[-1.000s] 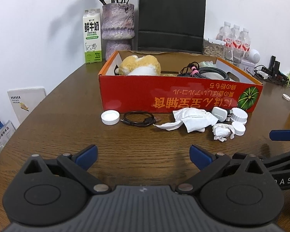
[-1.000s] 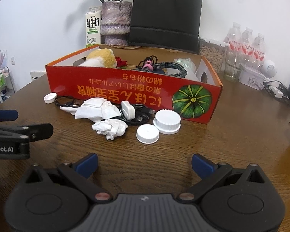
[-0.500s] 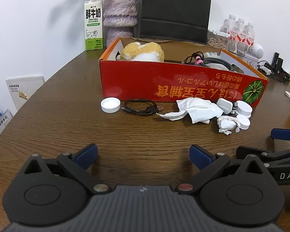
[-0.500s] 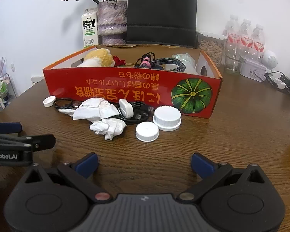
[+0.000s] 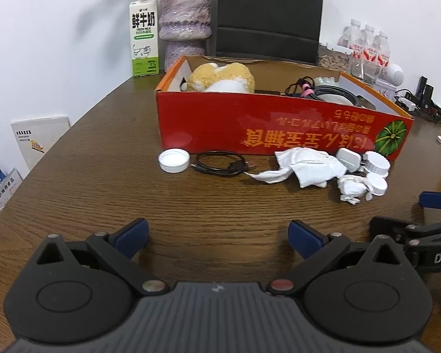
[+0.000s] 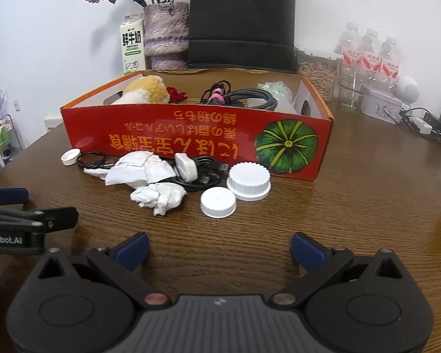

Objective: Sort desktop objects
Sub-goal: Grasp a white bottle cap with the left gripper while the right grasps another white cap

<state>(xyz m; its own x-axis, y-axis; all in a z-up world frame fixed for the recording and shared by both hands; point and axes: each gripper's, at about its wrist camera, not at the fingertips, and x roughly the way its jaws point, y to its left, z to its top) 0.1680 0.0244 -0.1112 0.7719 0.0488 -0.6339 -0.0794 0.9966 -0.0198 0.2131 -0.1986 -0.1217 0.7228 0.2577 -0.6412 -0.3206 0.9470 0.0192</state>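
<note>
A red cardboard box (image 5: 279,129) (image 6: 191,144) holds a plush toy (image 5: 223,78) and coiled cables (image 6: 244,98). Loose items lie in front of it: a white lid (image 5: 173,160), a black cable (image 5: 220,163), crumpled tissues (image 5: 305,168) (image 6: 158,194), a white charger (image 6: 186,167) and two white caps (image 6: 218,203) (image 6: 249,181). My left gripper (image 5: 217,234) is open and empty above the table, short of these items. My right gripper (image 6: 219,248) is open and empty too, near the caps.
A milk carton (image 5: 144,47), a vase (image 5: 186,23) and a black bag (image 5: 269,14) stand behind the box. Water bottles (image 6: 367,51), a clear jar (image 6: 317,72) and a tin (image 6: 380,108) sit at the back right. Booklets (image 5: 38,138) lean at the left.
Both grippers have tilted slightly downward and eased toward the clutter; the box and items sit lower and larger in view. Both stay open, nothing taken hold of.
</note>
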